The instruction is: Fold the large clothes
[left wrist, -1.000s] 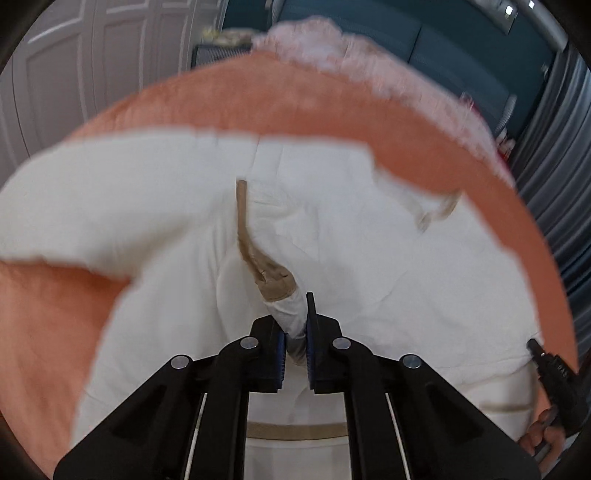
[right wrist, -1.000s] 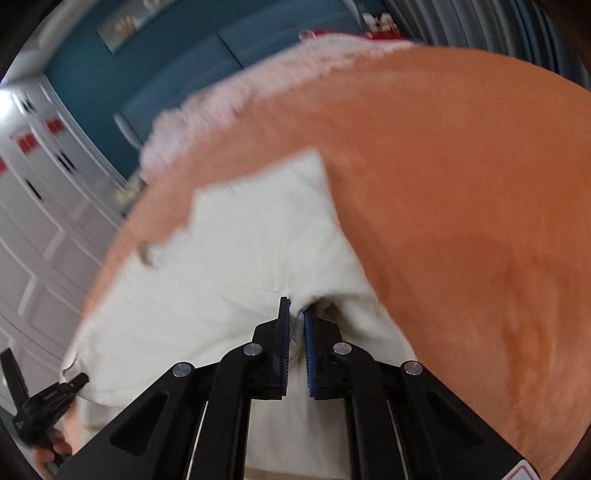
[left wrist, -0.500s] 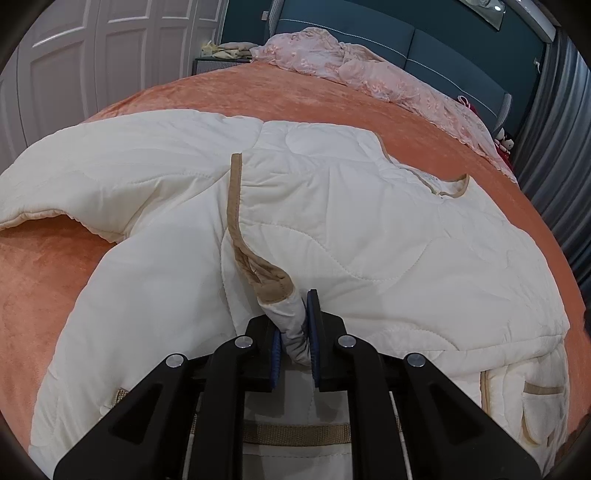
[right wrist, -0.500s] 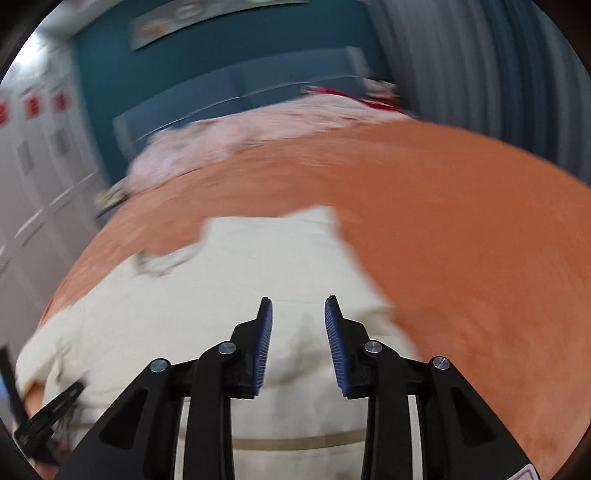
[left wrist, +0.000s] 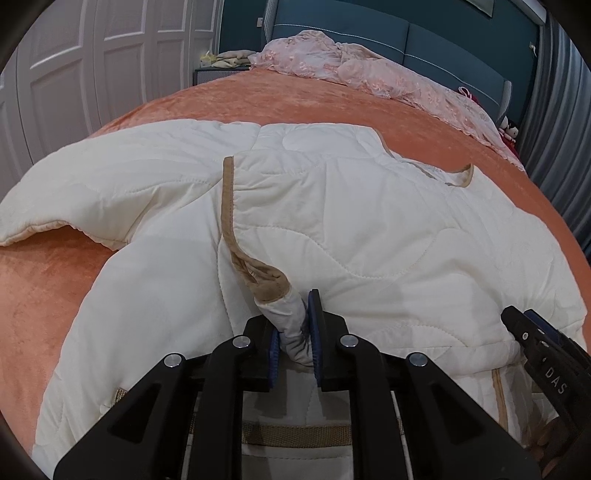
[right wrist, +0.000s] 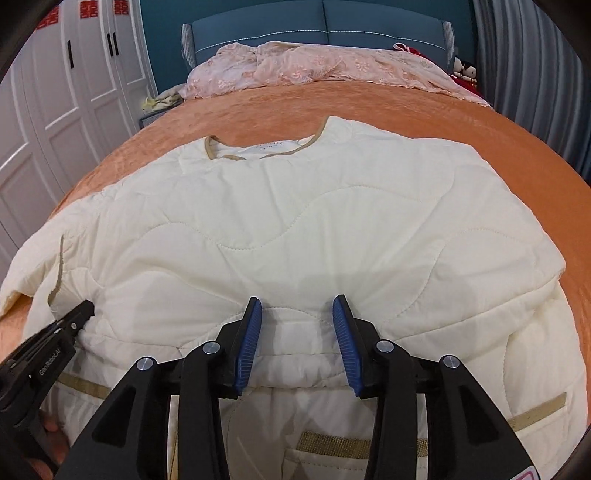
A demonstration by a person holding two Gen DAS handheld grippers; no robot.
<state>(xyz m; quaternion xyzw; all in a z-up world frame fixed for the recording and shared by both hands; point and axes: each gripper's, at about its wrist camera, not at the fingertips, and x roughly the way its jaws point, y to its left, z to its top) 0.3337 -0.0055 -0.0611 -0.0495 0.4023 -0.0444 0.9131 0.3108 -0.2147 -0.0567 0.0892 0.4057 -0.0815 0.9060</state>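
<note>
Cream quilted jacket (right wrist: 295, 221) lies flat on the orange bedspread (right wrist: 461, 114), long axis running away from the cameras, collar (right wrist: 258, 153) toward the headboard (right wrist: 314, 18), hem nearest the grippers. Left gripper (left wrist: 293, 341) is pinched tight on the tan-trimmed cuff (left wrist: 284, 314) of a sleeve folded across the body. Right gripper (right wrist: 297, 345) has just been opening; jaws are spread partway over the lower hem, pads not pressing fabric.
</note>
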